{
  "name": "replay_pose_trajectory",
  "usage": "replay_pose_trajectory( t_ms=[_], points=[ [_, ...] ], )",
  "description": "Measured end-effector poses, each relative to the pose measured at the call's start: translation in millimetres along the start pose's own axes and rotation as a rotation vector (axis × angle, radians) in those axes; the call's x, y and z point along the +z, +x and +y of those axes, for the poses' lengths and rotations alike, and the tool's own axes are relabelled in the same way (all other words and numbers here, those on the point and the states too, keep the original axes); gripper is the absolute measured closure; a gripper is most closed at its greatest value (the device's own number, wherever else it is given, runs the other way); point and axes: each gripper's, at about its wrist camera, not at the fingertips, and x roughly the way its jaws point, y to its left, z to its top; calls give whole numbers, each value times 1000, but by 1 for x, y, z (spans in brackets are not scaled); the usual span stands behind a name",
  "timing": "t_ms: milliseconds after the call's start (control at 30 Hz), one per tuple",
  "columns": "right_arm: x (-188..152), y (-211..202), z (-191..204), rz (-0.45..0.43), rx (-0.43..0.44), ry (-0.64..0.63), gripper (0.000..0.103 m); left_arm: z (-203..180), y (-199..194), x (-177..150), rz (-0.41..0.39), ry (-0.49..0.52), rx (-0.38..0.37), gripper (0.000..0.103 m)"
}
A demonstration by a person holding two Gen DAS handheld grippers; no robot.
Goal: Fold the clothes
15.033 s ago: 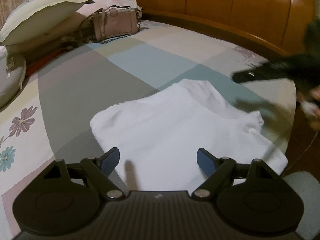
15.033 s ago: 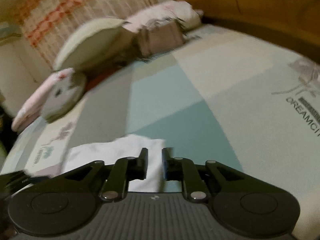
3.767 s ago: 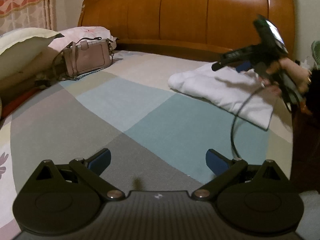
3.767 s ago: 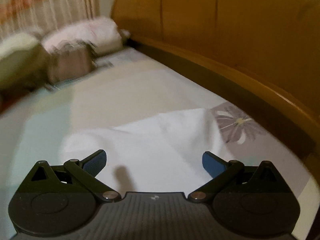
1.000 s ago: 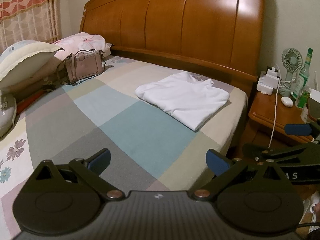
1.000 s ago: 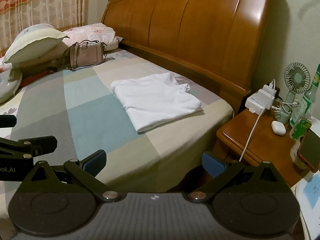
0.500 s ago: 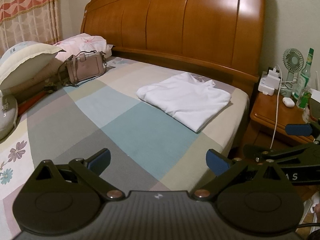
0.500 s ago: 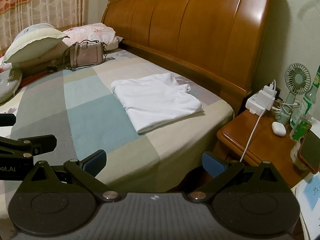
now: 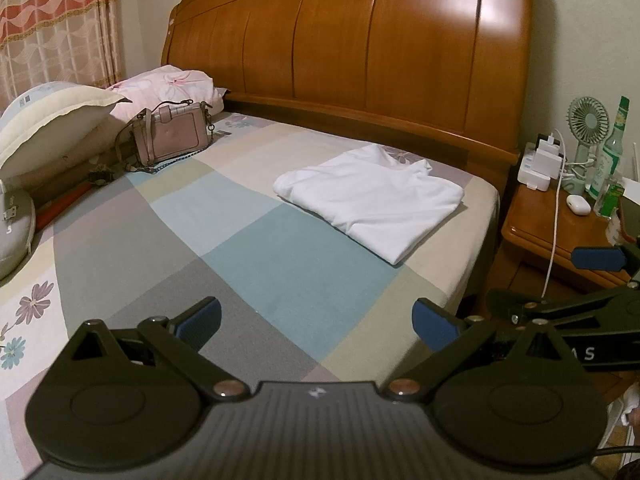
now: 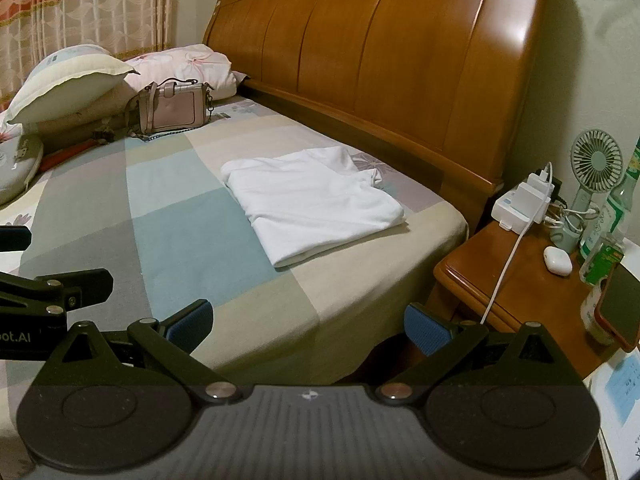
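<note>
Bed (image 9: 280, 280), folded shirt (image 9: 372, 200), neckline tucked under.

Both grippers are black, ribbed bodies with silver screws, and blue-padded fingers (image 9: 198, 318) (white lettering alongside).

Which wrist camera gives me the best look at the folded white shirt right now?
The right wrist view: the folded white shirt lies near frame centre, all edges visible. The left wrist view also shows it whole, but further right and more oblique.
</note>
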Motion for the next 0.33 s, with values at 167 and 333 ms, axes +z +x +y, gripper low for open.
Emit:
replay_pose_trajectory(
  t_ms=[167, 333],
  points=[
    [0, 0, -1, 0, 2, 0, 0, 1, 0, 0, -2, 0, -3, 2],
    [0, 0, -1, -3, 1, 0, 0, 1, -1, 0, -2, 1, -3, 2]
  ],
)
